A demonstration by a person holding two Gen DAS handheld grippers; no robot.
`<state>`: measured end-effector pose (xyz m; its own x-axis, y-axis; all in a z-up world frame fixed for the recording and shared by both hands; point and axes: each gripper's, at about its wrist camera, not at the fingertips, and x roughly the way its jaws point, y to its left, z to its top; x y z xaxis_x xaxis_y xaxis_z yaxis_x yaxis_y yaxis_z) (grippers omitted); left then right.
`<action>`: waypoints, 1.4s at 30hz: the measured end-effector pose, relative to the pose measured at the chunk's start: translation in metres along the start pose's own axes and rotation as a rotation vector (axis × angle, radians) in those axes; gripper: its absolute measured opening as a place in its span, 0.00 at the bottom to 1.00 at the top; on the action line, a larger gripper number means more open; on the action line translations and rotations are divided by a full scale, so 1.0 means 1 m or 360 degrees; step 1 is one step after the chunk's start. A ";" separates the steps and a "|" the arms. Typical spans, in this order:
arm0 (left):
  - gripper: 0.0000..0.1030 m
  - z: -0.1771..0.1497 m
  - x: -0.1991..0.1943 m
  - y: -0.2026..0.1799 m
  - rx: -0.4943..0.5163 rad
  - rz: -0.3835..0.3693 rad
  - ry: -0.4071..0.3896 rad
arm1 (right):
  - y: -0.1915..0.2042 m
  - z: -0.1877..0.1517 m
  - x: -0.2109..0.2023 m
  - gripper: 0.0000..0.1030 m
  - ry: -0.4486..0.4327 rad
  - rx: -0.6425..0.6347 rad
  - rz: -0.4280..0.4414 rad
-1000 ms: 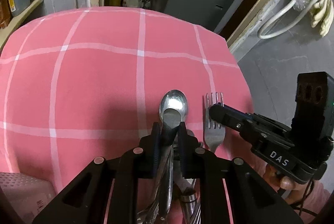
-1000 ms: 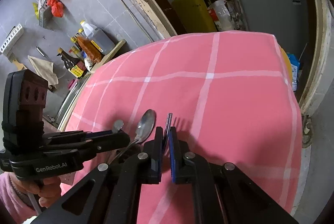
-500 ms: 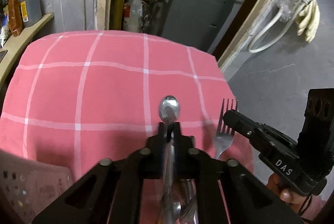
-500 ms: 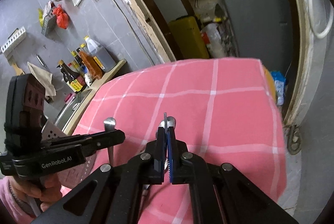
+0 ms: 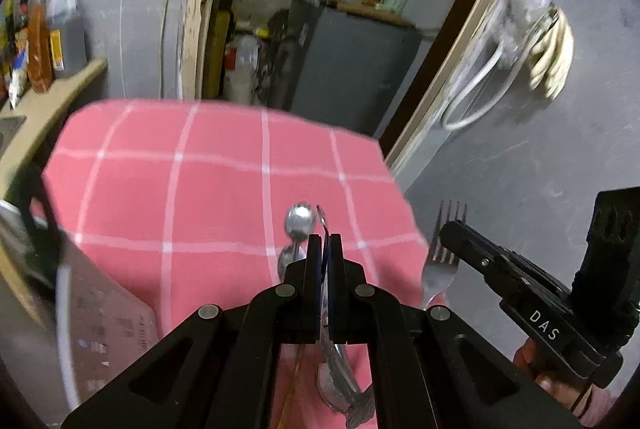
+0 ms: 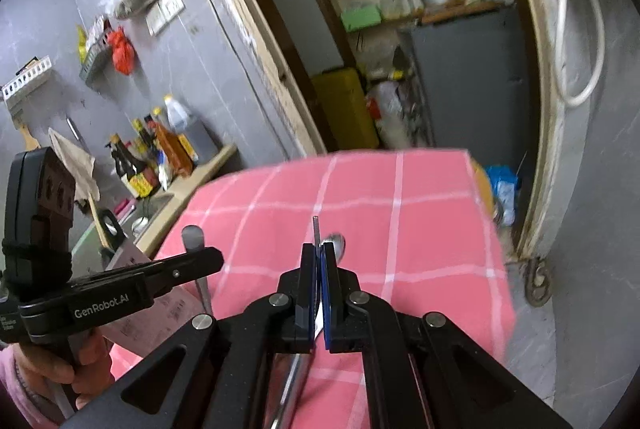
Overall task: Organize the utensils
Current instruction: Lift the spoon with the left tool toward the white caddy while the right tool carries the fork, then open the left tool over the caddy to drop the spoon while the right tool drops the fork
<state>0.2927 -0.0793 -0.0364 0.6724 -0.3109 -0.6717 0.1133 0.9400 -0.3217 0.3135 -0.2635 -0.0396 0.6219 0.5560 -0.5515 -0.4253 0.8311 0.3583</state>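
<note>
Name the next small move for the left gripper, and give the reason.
Probably swing the left gripper further to its left, toward what looks like a basket beside it. It is shut on a spoon held up off the tablecloth, and the right gripper holds a fork up too, so neither is sorted yet.
</note>
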 end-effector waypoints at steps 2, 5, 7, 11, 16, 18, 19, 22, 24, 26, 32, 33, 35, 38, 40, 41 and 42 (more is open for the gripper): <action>0.00 0.006 -0.013 -0.002 0.0008 -0.0011 -0.0064 | 0.010 0.007 -0.014 0.03 -0.0065 -0.0020 -0.0027; 0.00 0.018 -0.036 -0.001 0.0019 -0.0026 -0.0181 | 0.026 0.017 -0.035 0.03 -0.0176 -0.0071 -0.0087; 0.00 0.026 -0.051 -0.001 0.0025 -0.0041 -0.0253 | 0.041 0.025 -0.048 0.03 -0.0258 -0.0126 -0.0132; 0.00 0.037 -0.080 -0.003 0.0080 -0.0020 -0.0373 | 0.066 0.035 -0.063 0.03 -0.0377 -0.0234 -0.0201; 0.00 0.047 -0.117 0.001 0.0151 0.0034 -0.0534 | 0.098 0.041 -0.075 0.03 -0.0504 -0.0322 -0.0247; 0.00 0.048 -0.130 0.005 0.0178 0.0053 -0.0582 | 0.109 0.042 -0.078 0.03 -0.0544 -0.0352 -0.0254; 0.00 0.050 -0.138 0.008 0.0191 0.0068 -0.0611 | 0.116 0.043 -0.080 0.03 -0.0569 -0.0371 -0.0256; 0.00 0.052 -0.155 0.018 0.0206 0.0088 -0.0664 | 0.135 0.043 -0.084 0.03 -0.0627 -0.0416 -0.0256; 0.00 0.053 -0.167 0.027 0.0205 0.0101 -0.0695 | 0.145 0.043 -0.086 0.03 -0.0658 -0.0436 -0.0248; 0.00 0.052 -0.177 0.038 0.0205 0.0121 -0.0718 | 0.158 0.044 -0.086 0.03 -0.0691 -0.0460 -0.0243; 0.00 0.045 -0.199 0.070 0.0181 0.0150 -0.0738 | 0.194 0.040 -0.079 0.03 -0.0743 -0.0534 -0.0203; 0.00 0.043 -0.200 0.076 0.0179 0.0154 -0.0738 | 0.200 0.038 -0.076 0.03 -0.0744 -0.0544 -0.0198; 0.00 0.039 -0.202 0.086 0.0173 0.0159 -0.0731 | 0.209 0.036 -0.071 0.03 -0.0743 -0.0555 -0.0191; 0.00 0.033 -0.203 0.098 0.0170 0.0169 -0.0726 | 0.221 0.031 -0.061 0.03 -0.0734 -0.0568 -0.0186; 0.00 0.029 -0.202 0.104 0.0174 0.0165 -0.0728 | 0.227 0.027 -0.056 0.03 -0.0732 -0.0579 -0.0191; 0.00 0.026 -0.201 0.106 0.0181 0.0163 -0.0727 | 0.231 0.025 -0.052 0.03 -0.0725 -0.0594 -0.0199; 0.00 0.023 -0.200 0.108 0.0194 0.0161 -0.0722 | 0.234 0.023 -0.048 0.03 -0.0719 -0.0609 -0.0204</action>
<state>0.1877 0.0874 0.0787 0.9328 -0.1501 -0.3276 0.0976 0.9804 -0.1712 0.1988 -0.0955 0.0882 0.8658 0.4713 -0.1680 -0.4827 0.8752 -0.0322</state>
